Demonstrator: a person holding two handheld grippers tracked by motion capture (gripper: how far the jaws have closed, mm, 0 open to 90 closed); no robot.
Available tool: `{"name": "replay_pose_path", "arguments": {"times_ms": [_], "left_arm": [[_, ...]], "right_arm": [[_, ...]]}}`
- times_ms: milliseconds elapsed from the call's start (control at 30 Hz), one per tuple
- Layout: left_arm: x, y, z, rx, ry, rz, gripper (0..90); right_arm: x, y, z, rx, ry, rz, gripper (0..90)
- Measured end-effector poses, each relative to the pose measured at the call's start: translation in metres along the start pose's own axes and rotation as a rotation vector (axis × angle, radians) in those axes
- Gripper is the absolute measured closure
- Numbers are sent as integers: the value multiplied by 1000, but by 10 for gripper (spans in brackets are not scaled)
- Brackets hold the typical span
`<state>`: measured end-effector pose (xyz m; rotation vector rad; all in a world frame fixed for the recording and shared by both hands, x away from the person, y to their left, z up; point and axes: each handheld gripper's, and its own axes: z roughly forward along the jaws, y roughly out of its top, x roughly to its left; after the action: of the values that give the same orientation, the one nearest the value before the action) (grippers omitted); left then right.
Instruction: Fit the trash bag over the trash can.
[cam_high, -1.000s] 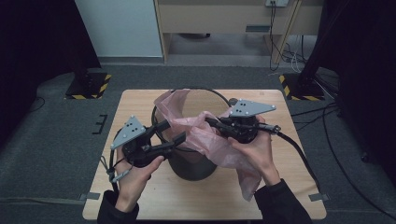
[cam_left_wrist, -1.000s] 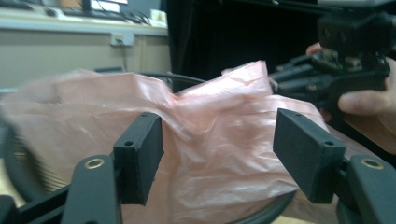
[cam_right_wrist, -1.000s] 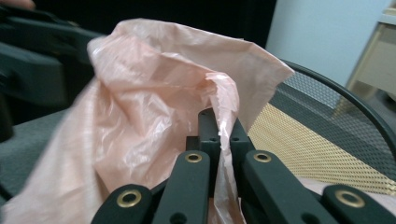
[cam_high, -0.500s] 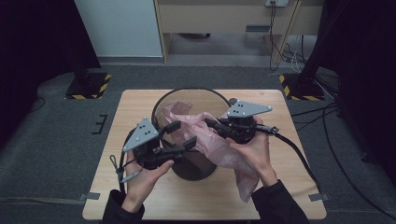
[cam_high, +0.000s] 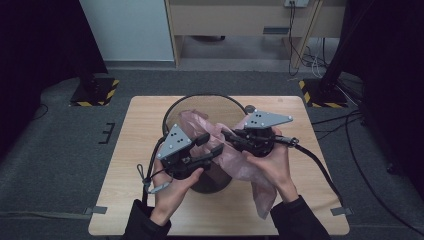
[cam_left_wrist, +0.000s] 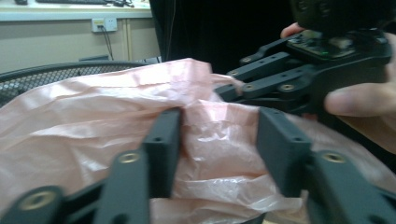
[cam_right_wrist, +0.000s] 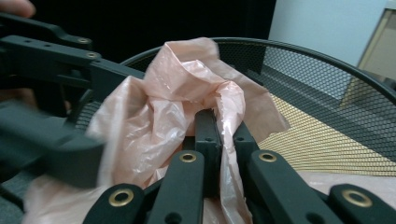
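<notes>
Pinching a fold of pink plastic bag (cam_right_wrist: 187, 107) between nearly closed jaws, right gripper (cam_right_wrist: 219, 126) over black mesh wastebasket (cam_right_wrist: 327, 93); left gripper (cam_left_wrist: 219, 140) spread wide, jaws astride bag, touching film; bag draped across basket rim on wooden table (cam_high: 140, 125).

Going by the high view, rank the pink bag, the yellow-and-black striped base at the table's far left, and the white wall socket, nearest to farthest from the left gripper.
1. Pink bag: right at the left gripper, over the mesh bin.
2. Striped base: on the floor, far left.
3. Wall socket: top of view, far right.
</notes>
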<state>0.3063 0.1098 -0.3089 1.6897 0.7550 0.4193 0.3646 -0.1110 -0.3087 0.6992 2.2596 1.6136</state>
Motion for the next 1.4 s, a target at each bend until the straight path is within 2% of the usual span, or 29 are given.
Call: {"name": "replay_pose_path", "arguments": {"times_ms": [200, 300, 400, 500, 600, 733, 833, 967, 1200, 1300, 1333, 1400], "left_arm": [[2, -2, 1, 21, -20, -13, 818], [3, -3, 1, 10, -36, -43, 888], [4, 0, -2, -13, -50, -63, 899], [9, 4, -6, -29, -64, -88, 900], [15, 6, -7, -34, -67, -116, 900], [25, 11, -9, -41, -52, -154, 900], [32, 15, -13, -48, -41, -182, 900], [41, 20, -17, -57, -20, -186, 900], [62, 16, -15, -49, 12, -229, 900], [69, 12, -14, -50, 28, -245, 900], [71, 11, -14, -49, 36, -249, 900], [77, 9, -14, -50, 49, -261, 900]], "right_arm": [[2, 1, -4, -15, 42, 10, 834], [3, 1, -10, -21, 39, -12, 769], [2, 6, -23, -58, 57, -12, 693], [0, 13, -43, -135, 90, 16, 646], [-5, 19, -63, -184, 75, 14, 587], [-9, 19, -78, -189, 41, -30, 531], [-9, 19, -81, -184, 34, -50, 486], [-9, 17, -82, -170, 12, -73, 455], [-16, 16, -94, -227, -27, -52, 399], [-18, 12, -95, -226, -31, -44, 380], [-18, 11, -95, -224, -28, -41, 382], [-18, 8, -92, -218, -11, -34, 440]]}}
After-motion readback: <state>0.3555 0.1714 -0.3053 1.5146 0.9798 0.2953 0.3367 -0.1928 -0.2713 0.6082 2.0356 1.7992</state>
